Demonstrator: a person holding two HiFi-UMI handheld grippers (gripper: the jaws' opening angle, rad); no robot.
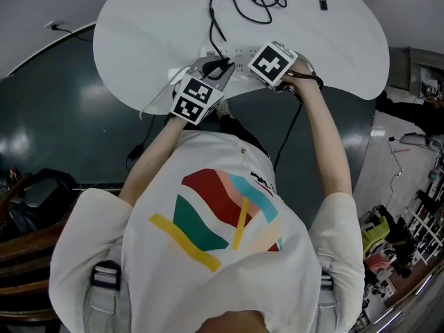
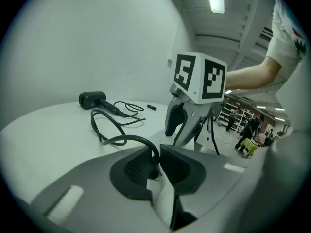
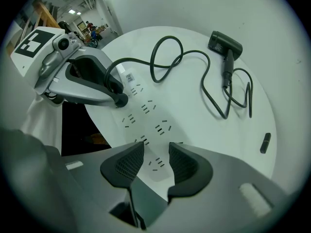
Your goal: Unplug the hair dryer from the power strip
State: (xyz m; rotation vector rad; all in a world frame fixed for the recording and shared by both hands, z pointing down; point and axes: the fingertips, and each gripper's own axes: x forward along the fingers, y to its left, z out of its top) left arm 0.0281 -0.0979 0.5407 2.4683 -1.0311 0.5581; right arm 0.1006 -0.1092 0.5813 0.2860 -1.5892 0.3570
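Observation:
A white power strip lies on the round white table, near its front edge. The black hair dryer rests at the far side, and its cord loops back to the strip. My left gripper is shut on the dryer's black plug, where the cord enters between the pads. In the right gripper view the left gripper has its tips at the strip's far sockets. My right gripper points straight down, open, above the strip's near end.
A small black stick-shaped object lies on the table's right side. The table's front edge is right beside both grippers, with dark floor below. A black cable hangs from the right hand. Shelves and clutter stand at the far right.

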